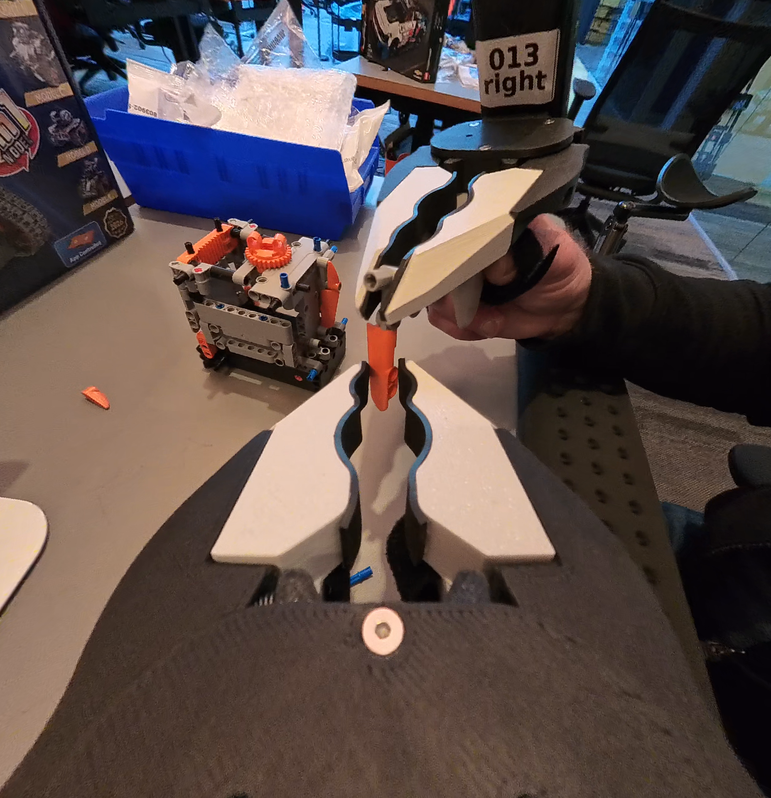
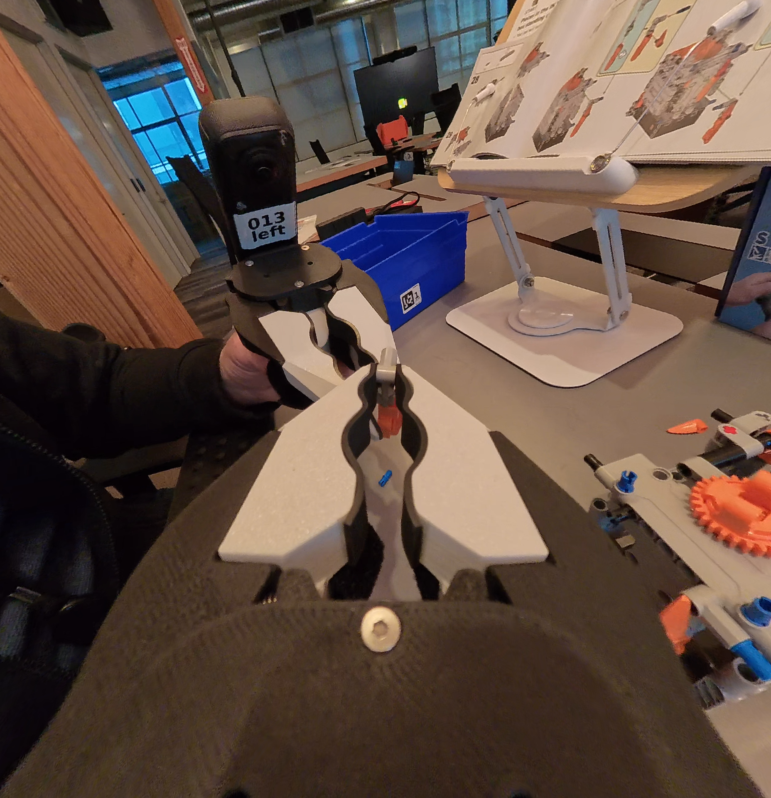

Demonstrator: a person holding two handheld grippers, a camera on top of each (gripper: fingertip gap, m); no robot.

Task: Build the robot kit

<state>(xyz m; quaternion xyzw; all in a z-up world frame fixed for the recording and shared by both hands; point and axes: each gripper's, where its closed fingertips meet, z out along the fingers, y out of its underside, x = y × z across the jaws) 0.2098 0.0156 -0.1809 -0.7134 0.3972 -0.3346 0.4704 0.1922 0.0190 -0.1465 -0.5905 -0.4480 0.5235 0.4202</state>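
Left tongs [image 1: 383,380] pinching orange piece [image 1: 381,367]; right tongs [image 2: 386,388] clamping grey connector [image 2: 386,367]. Best kept aligned, pressed gently together above table [image 1: 116,432].

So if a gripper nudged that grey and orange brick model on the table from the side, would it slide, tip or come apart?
The brick model looks blocky with a wide dark base, so it would probably slide rather than tip. Its protruding pins and orange gear on top seem likelier to snag or pop off. Being plastic, it is probably light for its size.
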